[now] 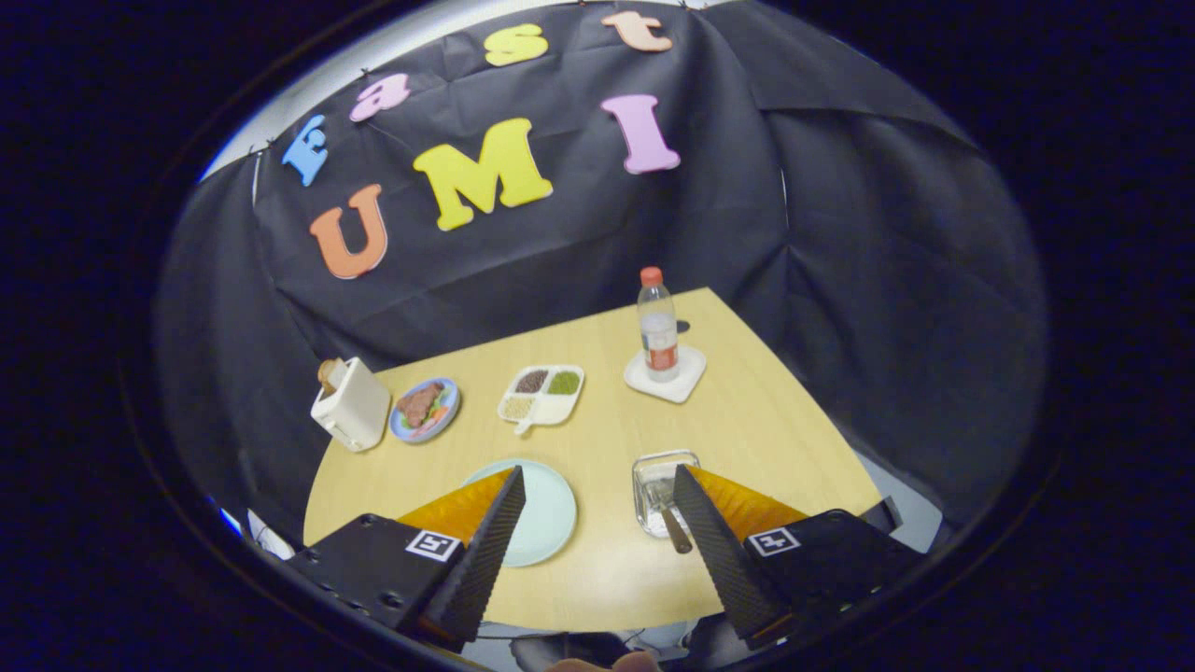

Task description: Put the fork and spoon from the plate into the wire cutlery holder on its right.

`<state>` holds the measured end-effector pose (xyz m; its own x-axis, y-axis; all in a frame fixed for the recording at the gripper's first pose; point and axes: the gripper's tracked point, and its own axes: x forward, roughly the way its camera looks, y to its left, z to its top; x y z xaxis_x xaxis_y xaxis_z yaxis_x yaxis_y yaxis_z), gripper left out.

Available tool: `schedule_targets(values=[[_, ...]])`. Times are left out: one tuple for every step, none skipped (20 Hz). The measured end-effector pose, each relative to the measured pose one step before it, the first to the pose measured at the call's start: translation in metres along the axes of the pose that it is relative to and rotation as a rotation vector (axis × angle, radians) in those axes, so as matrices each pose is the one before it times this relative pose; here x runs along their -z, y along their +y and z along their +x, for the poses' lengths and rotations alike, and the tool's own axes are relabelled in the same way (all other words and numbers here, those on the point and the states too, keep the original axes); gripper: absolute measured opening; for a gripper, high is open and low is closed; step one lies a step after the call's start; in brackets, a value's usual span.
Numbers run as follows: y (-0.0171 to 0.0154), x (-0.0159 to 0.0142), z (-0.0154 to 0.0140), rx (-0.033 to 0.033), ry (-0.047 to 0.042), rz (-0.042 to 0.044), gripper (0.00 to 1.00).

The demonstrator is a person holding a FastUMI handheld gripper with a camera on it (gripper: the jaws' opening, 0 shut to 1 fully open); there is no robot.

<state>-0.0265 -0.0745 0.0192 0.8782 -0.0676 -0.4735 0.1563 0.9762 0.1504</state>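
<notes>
I hold my gripper (597,523) high above the near table edge with its fingers wide apart and nothing between them, so I judge the placing is finished. Just ahead, the pale plate (546,513) looks bare. To its right the wire cutlery holder (661,490) keeps one handle (677,532), fork or spoon I cannot tell, leaning towards me, its long axis near to far. Further stand a divided dish (543,397) and a bottle (658,325)

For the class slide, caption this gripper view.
Open gripper above bare plate; cutlery handle pokes from wire holder.
</notes>
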Motion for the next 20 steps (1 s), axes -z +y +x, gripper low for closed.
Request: schedule_targets(values=[[0.00253,-0.00926,-0.00704,-0.00503,-0.06982,-0.01682,0.96],[0.00254,-0.00766,-0.00585,-0.00116,-0.06742,-0.01625,0.95],[0.00041,-0.00559,-0.00478,0.00161,-0.05651,-0.01173,0.96],[0.00189,-0.00292,-0.00173,-0.00388,-0.0463,-0.00881,0.95],[0.00004,-0.00037,-0.0001,0.00316,-0.03376,-0.01048,0.95],[-0.00015,0.00169,0.00211,0.00229,-0.02826,-0.00506,0.96],[0.00078,0.00134,0.00082,0.00325,-0.02426,-0.00499,0.95],[-0.00002,0.00205,0.0029,0.0037,-0.02082,-0.0047,0.95],[-0.00193,0.00129,-0.00354,0.00156,-0.01665,-0.00173,0.95],[0.00197,0.00358,0.00068,-0.00122,-0.01025,0.0026,0.96],[0.00201,0.0032,0.00007,-0.00186,-0.00941,0.00144,0.96],[0.00094,0.00312,0.00208,-0.00019,-0.00991,0.00039,0.95],[0.00092,0.0005,0.00133,0.00153,-0.01115,-0.00472,0.95],[0.00028,0.0017,0.00098,-0.00321,-0.0041,-0.00421,0.95],[0.00125,-0.0018,-0.00029,-0.00026,-0.01662,0.00442,0.96],[-0.00021,-0.00073,0.00037,-0.00223,-0.00569,0.01251,0.96],[0.00154,0.00161,-0.00033,-0.0039,-0.00148,0.01168,0.96],[-0.00057,0.00126,0.00074,-0.00117,-0.00304,0.00518,0.96],[0.00361,0.00516,0.01124,0.00172,0.00368,-0.00263,0.95],[0.00139,0.00527,0.00431,-0.00298,0.00703,-0.00278,0.95]])
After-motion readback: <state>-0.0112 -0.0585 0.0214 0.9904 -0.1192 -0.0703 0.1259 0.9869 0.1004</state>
